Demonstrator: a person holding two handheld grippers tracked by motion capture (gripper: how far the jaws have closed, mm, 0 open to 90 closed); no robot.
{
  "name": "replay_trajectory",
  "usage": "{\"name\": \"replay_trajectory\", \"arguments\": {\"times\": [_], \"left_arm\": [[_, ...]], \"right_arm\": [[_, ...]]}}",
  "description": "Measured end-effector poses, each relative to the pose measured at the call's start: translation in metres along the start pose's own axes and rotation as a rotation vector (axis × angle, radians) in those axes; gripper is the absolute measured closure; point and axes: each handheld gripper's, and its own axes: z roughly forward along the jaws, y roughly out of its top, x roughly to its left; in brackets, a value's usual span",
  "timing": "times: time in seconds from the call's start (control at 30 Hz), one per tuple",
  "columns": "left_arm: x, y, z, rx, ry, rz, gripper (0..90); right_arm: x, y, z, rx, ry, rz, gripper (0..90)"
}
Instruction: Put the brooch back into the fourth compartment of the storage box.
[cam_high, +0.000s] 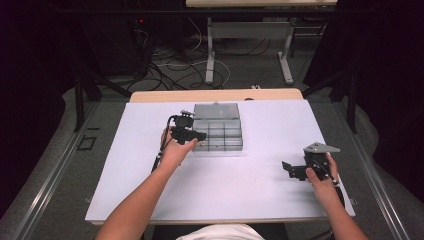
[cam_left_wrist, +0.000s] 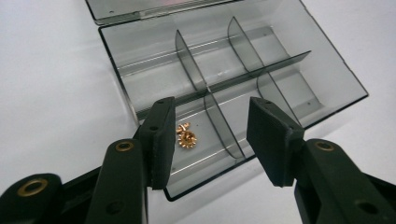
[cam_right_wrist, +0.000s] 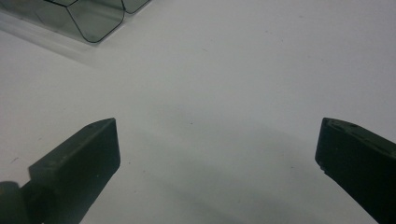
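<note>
A clear smoky plastic organiser box (cam_high: 218, 131) lies on the white table with its lid (cam_high: 216, 110) folded back flat behind it. Dividers split the box (cam_left_wrist: 149, 79) into several compartments. Small gold toothed metal parts (cam_left_wrist: 187, 137) lie in the near-left compartment. My left gripper (cam_left_wrist: 212, 105) hovers over that corner of the box with its jaws apart and nothing between them; the left gripper (cam_high: 200, 136) sits at the box's left front in the high view. My right gripper (cam_high: 290, 170) rests at the right, open wide over bare table (cam_right_wrist: 218, 128), with a box corner (cam_right_wrist: 88, 21) far off.
The white table top (cam_high: 215, 185) spreads around the box, with a wooden edge (cam_high: 215, 95) at the back. Beyond it are a desk frame (cam_high: 210, 50) and loose cables (cam_high: 170, 65) on the floor. Dark posts (cam_high: 79, 100) flank both sides.
</note>
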Motion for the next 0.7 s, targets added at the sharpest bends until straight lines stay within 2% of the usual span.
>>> {"name": "replay_trajectory", "arguments": {"times": [0.03,0.17,0.23,0.47,0.53,0.7], "left_arm": [[-0.002,0.000,-0.001,-0.004,0.001,-0.004,51.8],[-0.005,-0.001,-0.006,-0.011,-0.017,0.028,50.4],[-0.008,-0.002,-0.008,-0.017,-0.026,0.027,49.8],[-0.014,-0.005,-0.016,-0.028,-0.049,0.100,46.0],[-0.015,-0.006,-0.018,-0.034,-0.051,0.138,45.1],[-0.019,-0.011,-0.023,-0.061,-0.051,0.184,41.8]], "right_arm": [[0.000,0.000,0.000,0.000,-0.001,-0.001,0.0],[0.000,0.000,0.000,0.001,-0.001,-0.002,0.0],[0.000,0.000,0.000,0.001,-0.002,-0.004,0.0],[-0.001,0.000,-0.001,0.000,-0.009,-0.010,0.0],[0.000,0.000,-0.001,0.000,-0.009,-0.008,0.0],[0.001,0.000,-0.001,0.004,-0.013,-0.007,0.0]]}}
